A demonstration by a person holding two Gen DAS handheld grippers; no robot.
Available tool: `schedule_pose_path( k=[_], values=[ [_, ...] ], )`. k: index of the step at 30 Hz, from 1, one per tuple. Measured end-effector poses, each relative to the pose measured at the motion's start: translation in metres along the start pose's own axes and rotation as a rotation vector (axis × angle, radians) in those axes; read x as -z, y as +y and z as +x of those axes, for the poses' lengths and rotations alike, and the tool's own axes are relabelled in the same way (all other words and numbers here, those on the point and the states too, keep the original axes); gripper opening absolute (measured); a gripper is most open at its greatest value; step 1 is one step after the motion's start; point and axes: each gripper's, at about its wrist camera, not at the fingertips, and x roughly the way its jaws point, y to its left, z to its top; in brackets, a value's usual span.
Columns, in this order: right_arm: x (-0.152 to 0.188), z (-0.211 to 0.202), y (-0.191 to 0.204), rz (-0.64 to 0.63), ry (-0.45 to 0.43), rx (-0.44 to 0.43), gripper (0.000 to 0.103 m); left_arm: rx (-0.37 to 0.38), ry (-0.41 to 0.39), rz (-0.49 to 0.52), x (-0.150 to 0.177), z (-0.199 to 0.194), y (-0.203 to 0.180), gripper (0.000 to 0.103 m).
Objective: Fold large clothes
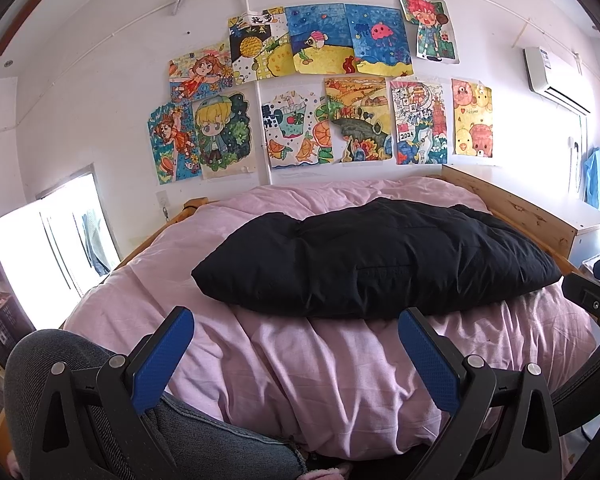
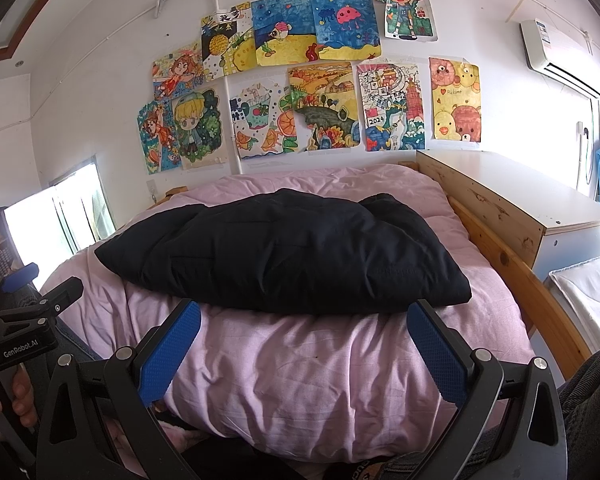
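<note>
Both tongs, left (image 1: 296, 354) and right (image 2: 304, 346), are hovering spread, empty; puffy black garment (image 1: 374, 258), seemingly folded, is lying on rumpled pink bed (image 1: 300, 364).

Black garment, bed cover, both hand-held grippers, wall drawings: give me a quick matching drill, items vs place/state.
Items:
1. black garment
2. pink duvet
3. left hand-held gripper
4. right hand-held gripper
5. drawings

Place/state:
A. taped on the wall above the bed
B. spread over the bed
C. folded bundle on top of the cover
D. open, empty, to the right of the other
E. open, empty, to the left of the other

Pairs: 1-C, 2-B, 3-E, 4-D, 5-A
</note>
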Motion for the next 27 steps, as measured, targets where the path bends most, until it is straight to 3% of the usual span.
schedule_pose_path(
  k=[14,27],
  values=[
    [0.001,0.001,0.001,0.001,0.002,-0.001,0.102,-0.04,0.021,-0.02,-0.004,0.01,0.013,0.103],
    [0.001,0.001,0.002,0.0,0.003,0.001,0.102,-0.024,0.012,0.003,-0.001,0.01,0.009,0.103]
  ],
)
